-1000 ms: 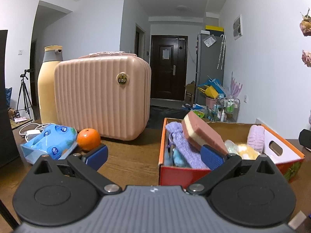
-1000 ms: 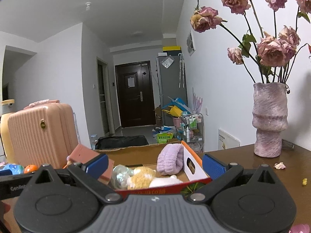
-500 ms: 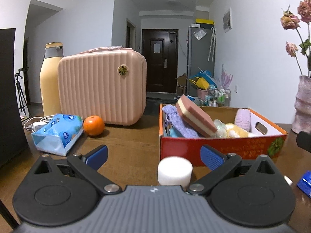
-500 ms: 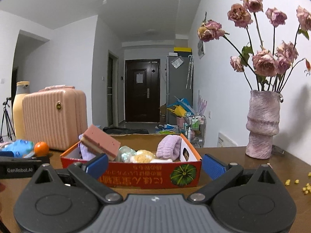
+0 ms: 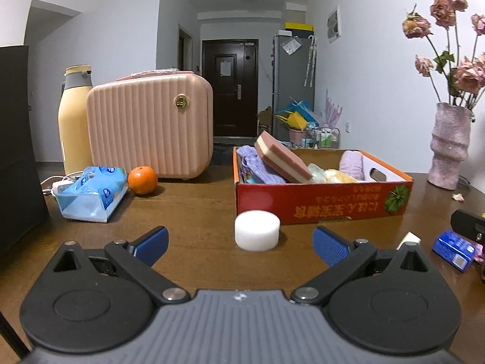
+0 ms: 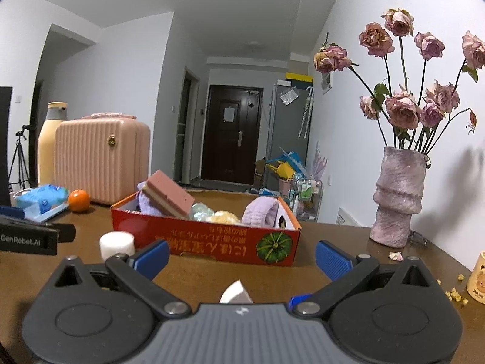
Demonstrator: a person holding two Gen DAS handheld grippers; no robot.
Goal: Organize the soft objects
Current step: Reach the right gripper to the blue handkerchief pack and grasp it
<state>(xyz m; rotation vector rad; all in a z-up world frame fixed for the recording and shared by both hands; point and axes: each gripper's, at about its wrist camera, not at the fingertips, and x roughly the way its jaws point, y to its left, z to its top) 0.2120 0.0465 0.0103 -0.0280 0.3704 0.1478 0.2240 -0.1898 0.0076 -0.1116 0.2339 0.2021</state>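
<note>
My left claw (image 5: 241, 244) hangs wide open and empty, the white foam puck (image 5: 257, 234) straight ahead between its fingers, just short of the red box (image 5: 321, 203) where soft things go. My right claw (image 6: 242, 257) also gapes, holding nothing.

Ahead of the left gripper (image 5: 239, 244), bare table (image 5: 194, 212) lies open at 11 o'clock. At 12 a white foam cylinder (image 5: 257, 234) blocks the way, the red box (image 5: 321, 201) just behind it. A tissue pack (image 5: 92, 194) and orange (image 5: 142, 180) stand at 10, a blue packet (image 5: 453, 250) at 3.
</note>
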